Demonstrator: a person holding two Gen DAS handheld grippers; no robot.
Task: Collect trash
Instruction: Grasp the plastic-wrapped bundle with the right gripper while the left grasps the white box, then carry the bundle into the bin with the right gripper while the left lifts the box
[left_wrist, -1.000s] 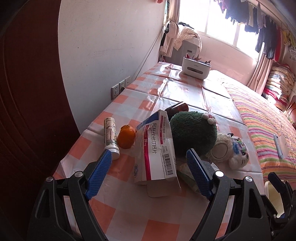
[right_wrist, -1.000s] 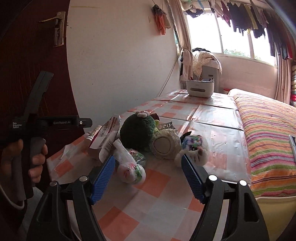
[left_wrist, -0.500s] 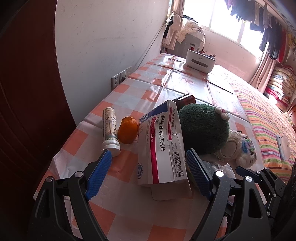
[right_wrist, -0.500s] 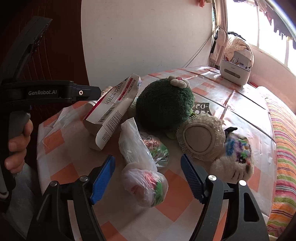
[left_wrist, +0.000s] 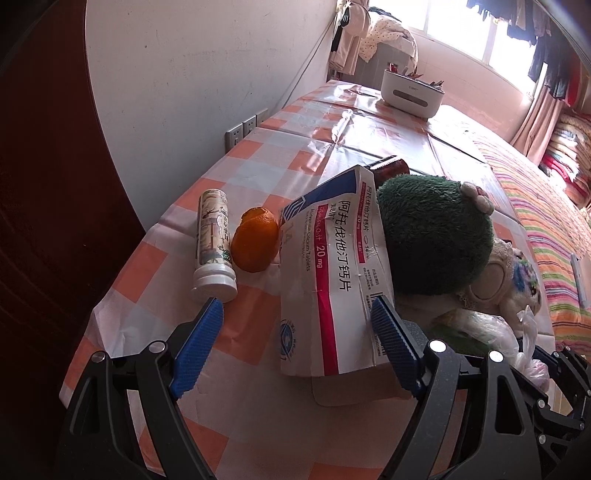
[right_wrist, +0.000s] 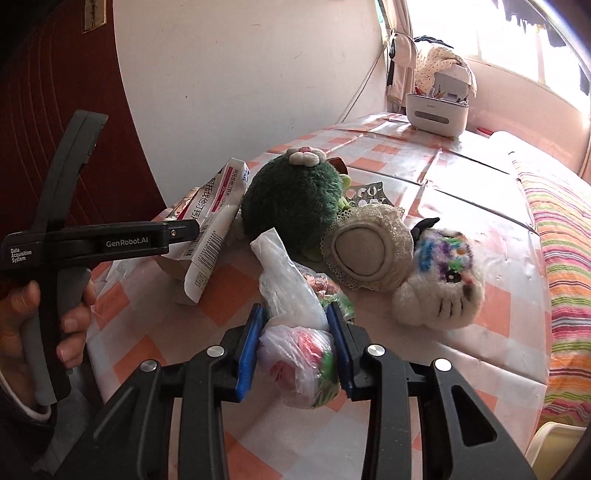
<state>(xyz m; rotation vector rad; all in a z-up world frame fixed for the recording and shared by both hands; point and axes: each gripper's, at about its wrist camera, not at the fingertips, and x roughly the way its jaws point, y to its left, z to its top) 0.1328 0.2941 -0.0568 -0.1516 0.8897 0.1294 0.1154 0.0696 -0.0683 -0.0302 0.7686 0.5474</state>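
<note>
The right gripper (right_wrist: 295, 347) is closing on the bag (right_wrist: 299, 354) near the table's (left_wrist: 258, 424) front edge. The left gripper (left_wrist: 297, 338) gapes around the box (left_wrist: 332, 280), not squeezing. No trash is collected yet; peel (left_wrist: 255, 243) waits.

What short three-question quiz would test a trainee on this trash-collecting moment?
1. True or false: the medicine box lies between the open fingers of the left gripper.
2. What are the closing jaws of the right gripper pressing on? A) the green plush B) the plastic bag C) the orange
3. Fill in: left of the orange lies a white ____ on its side.

Key: 1 true; 2 B; 3 bottle.
</note>
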